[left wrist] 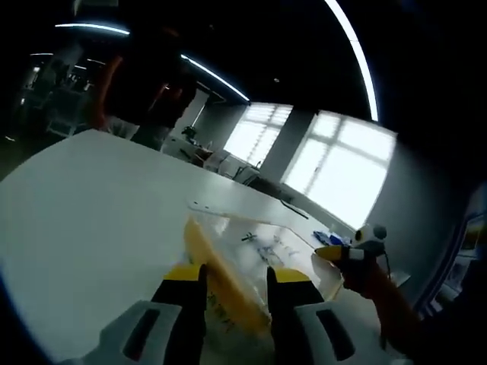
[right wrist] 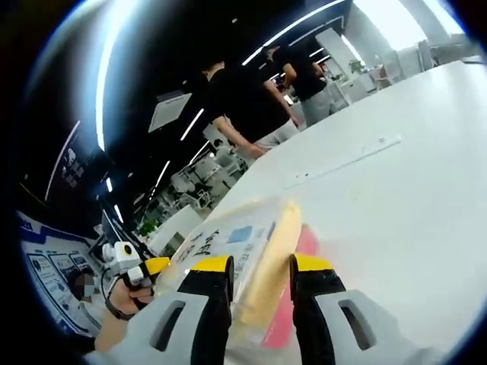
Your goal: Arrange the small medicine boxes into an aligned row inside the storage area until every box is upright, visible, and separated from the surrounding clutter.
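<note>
Carrying or lifting step, by the look of it, with no sorting of boxes begun. Left hand-held gripper (left wrist: 236,293) narrowed onto the yellowish edge of a clear plastic bag (left wrist: 266,247), that edge wedged between the yellow-tipped jaws and running forward and away from them. Right hand-held gripper (right wrist: 259,285) likewise closed to a narrow gap on a pale yellow edge of the same bag (right wrist: 228,243), with a printed sheet just left of the jaws and a pink patch (right wrist: 293,304) just right of them, both seen through the film. Bag held up between the two, apparently clear of the white worktop (left wrist: 91,220), which spreads ahead of and beneath both grippers. Small medicine boxes not clearly made out; possibly inside the bag, too blurred to tell. No storage area identifiable ahead of either pair of jaws. A long pale strip (right wrist: 346,163) lying flat on the worktop well beyond the right jaws; people standing at the far edge. Next move likely calls for lowering the bag onto the worktop, keeping both grips level to avoid spilling, then opening it to reach the contents.
</note>
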Demonstrator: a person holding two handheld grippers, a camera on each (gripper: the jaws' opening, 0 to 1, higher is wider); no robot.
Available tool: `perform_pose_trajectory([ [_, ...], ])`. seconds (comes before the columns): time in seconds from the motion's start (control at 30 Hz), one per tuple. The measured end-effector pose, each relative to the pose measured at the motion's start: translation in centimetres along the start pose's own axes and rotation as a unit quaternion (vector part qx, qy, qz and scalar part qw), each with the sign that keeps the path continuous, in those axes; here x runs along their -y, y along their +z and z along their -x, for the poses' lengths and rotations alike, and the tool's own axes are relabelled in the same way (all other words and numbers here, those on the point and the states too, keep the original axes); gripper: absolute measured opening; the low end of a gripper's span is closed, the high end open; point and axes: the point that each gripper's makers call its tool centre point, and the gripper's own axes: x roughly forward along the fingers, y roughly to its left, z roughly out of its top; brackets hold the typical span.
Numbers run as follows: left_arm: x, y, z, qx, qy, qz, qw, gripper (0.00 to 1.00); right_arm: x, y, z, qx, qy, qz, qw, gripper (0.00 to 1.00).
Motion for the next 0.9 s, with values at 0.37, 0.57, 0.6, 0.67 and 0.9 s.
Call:
perform_pose_trajectory([
  [0.37, -1.2, 0.5, -0.1, 0.007, 0.012, 0.015, 0.9998, 0.27, 1.2, 1.0, -0.8, -0.011, -0.020, 0.000, 0.9997, 0.27],
  [0.57, -1.1, 0.3, 0.2, 0.037, 0.000, 0.055, 0.9978, 0.24, 0.5, 0.6, -0.5, -0.002, -0.018, -0.007, 0.9998, 0.26],
  [0.6, -1.0, 0.3, 0.3, 0.031, -0.001, 0.047, 0.9984, 0.24, 0.3, 0.4, -0.3, -0.003, -0.024, -0.007, 0.9997, 0.26],
  [0.67, -0.7, 0.2, 0.5, 0.024, -0.002, 0.034, 0.9991, 0.25, 0.2, 0.2, 0.0, -0.004, -0.033, 0.001, 0.9994, 0.27],
  [0.9, 0.8, -1.0, 2.0, -0.001, 0.009, 0.005, 1.0000, 0.26, -0.9, -1.4, 2.1, -0.007, -0.040, 0.008, 0.9991, 0.28],
])
